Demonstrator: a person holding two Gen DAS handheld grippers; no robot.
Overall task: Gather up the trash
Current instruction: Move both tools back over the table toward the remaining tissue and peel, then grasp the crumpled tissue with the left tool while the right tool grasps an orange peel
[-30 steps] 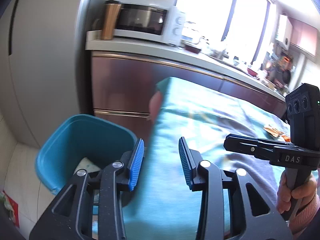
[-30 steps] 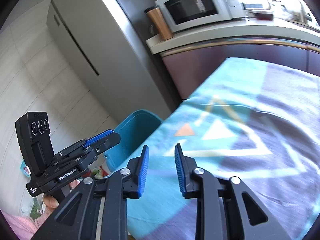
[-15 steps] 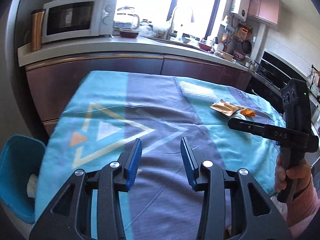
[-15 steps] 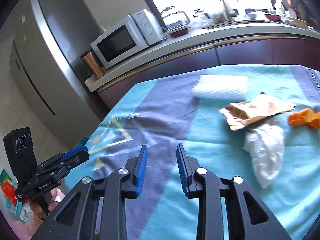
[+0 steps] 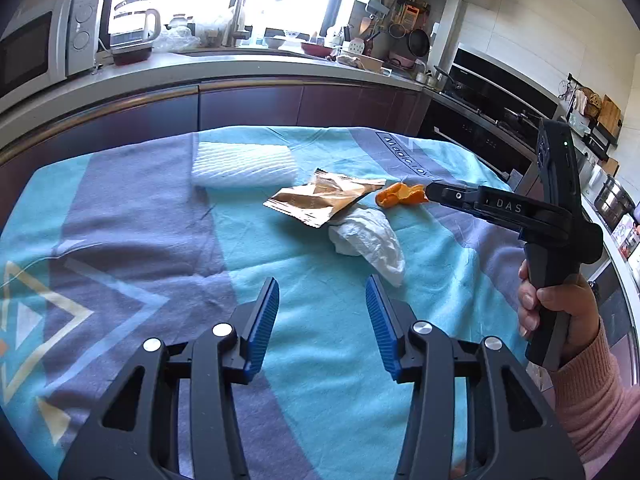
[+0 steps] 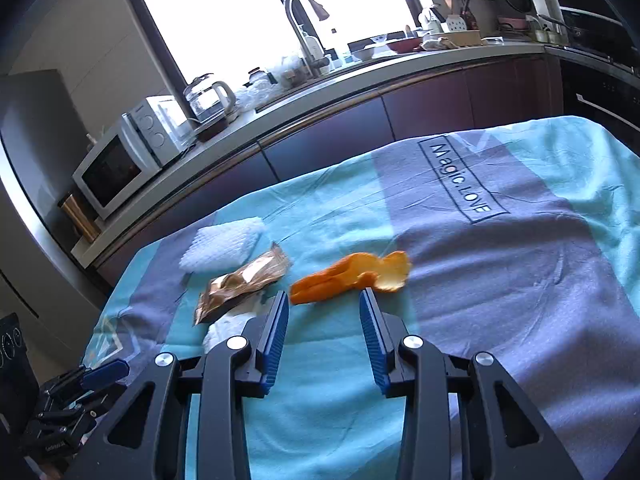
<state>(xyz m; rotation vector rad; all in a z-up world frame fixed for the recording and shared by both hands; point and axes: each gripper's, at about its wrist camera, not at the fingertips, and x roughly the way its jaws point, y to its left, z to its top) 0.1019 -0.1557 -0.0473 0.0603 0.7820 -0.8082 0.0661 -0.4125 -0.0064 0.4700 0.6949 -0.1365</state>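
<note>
- Kitchen counters with a microwave and kettle run behind a table draped in a teal and grey cloth, seen from the left wrist view
- On that cloth lie a white foam net, a brown foil wrapper, a crumpled white tissue partly under the wrapper's near edge, and orange peel to the wrapper's right
- Left gripper hangs over bare cloth short of the tissue; its jaws have just been opening and stand apart with nothing between them
- Right gripper, gripped by a hand in a pink sleeve, points at the peel, its tip just beside it
- From the right wrist view, the sink tap and window sit behind the same cloth, printed "Magic.LOVE"
- Right gripper has its jaws released, just been widening, empty; the orange peel lies just beyond the tips, not touched
- Wrapper, foam net and tissue sit to the peel's left; the left gripper shows at the lower left edge
</note>
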